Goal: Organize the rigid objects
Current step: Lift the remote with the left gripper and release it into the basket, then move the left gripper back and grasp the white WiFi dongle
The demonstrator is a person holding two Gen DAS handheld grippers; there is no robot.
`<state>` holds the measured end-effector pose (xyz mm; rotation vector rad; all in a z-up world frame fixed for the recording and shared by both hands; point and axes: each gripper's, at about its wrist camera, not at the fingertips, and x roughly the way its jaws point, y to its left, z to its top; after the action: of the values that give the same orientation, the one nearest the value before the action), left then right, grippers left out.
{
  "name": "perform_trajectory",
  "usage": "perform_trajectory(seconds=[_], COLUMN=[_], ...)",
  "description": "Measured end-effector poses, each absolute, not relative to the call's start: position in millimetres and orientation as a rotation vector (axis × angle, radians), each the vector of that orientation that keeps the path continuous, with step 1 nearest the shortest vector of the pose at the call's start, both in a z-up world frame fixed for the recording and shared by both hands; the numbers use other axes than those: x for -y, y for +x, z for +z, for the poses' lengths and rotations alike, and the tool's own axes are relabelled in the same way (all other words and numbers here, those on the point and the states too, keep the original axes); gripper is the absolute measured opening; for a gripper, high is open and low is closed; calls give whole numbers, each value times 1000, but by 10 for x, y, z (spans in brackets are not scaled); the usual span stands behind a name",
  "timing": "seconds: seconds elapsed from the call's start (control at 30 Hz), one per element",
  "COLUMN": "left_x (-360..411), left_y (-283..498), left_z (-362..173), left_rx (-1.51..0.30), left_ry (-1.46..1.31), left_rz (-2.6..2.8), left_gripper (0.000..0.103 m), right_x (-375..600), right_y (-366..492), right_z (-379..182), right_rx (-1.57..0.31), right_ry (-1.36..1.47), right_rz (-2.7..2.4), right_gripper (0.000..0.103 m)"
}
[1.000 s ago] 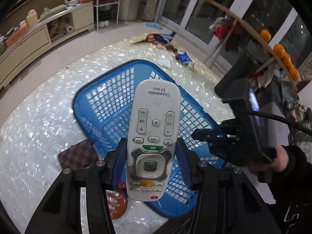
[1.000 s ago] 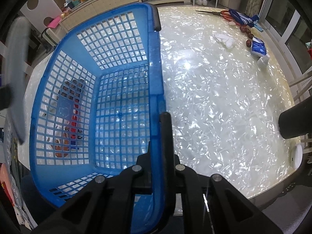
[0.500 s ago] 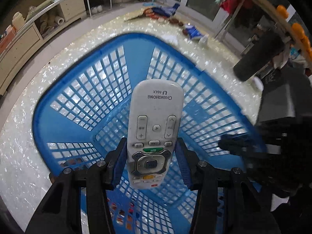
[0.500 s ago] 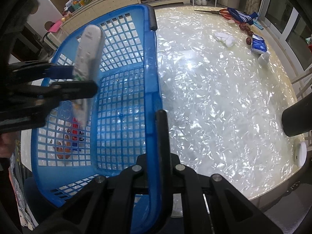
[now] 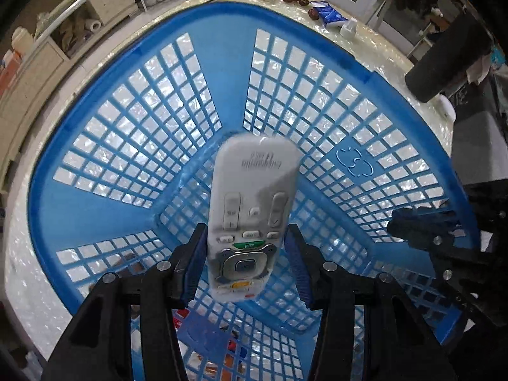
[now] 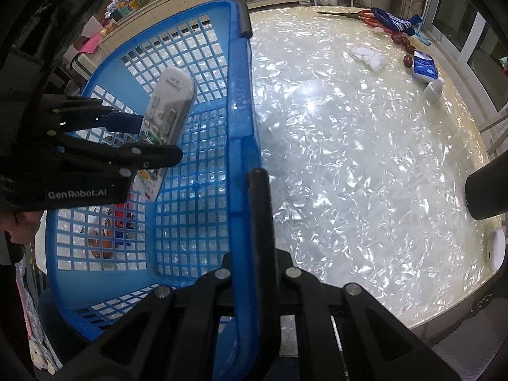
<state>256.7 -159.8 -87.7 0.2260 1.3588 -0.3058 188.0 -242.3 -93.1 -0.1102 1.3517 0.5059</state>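
Observation:
A white remote control (image 5: pixel 250 216) hangs upright between the blue pads of my left gripper (image 5: pixel 245 233), which is shut on its lower half. The remote looks a little blurred. It hangs inside the blue mesh basket (image 5: pixel 104 203), above the basket's floor. In the right wrist view the remote (image 6: pixel 166 117) sits in the left gripper (image 6: pixel 158 136) near the basket's left wall. My right gripper (image 6: pixel 250 177) is shut on the right rim of the basket (image 6: pixel 241 111); one finger (image 6: pixel 260 197) shows outside the wall. The right gripper (image 5: pixel 412 225) also appears at the basket's right edge.
The basket rests on a pearly white table (image 6: pixel 349 158). Red-handled scissors (image 6: pixel 365 17), a blue knit item (image 6: pixel 393 20), a blue tissue pack (image 6: pixel 424 68) and a small white bottle (image 6: pixel 433 87) lie at the far edge. A black cylinder (image 6: pixel 489 187) stands on the right. Red and orange objects (image 6: pixel 104 244) show through the mesh.
My left gripper has come over the basket and sunk into it with the remote, tipping to point more steeply down. The right gripper has stayed on the rim.

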Motion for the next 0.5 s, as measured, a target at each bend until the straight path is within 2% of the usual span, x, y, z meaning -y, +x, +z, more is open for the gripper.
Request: perform_trajectory(seconds=[0.13,0.43,0.5], left_x=[1609,1561,1517], left_y=[2605,2446,2385], left_z=[-888,-644,-567], left_rx=[-1351,-1283,-1267], left_ry=[229,258,264], left_rz=[-280,-295,-291], left_gripper=[55,78,78], right_x=[2434,2451,2448], right_y=[1873,1880,1878], right_z=[-935,-936,-937], right_rx=[-1346,-1349,-1350], right_ry=[-111,-104,-107], right_rz=[513,506,503], right_gripper=[6,6,6])
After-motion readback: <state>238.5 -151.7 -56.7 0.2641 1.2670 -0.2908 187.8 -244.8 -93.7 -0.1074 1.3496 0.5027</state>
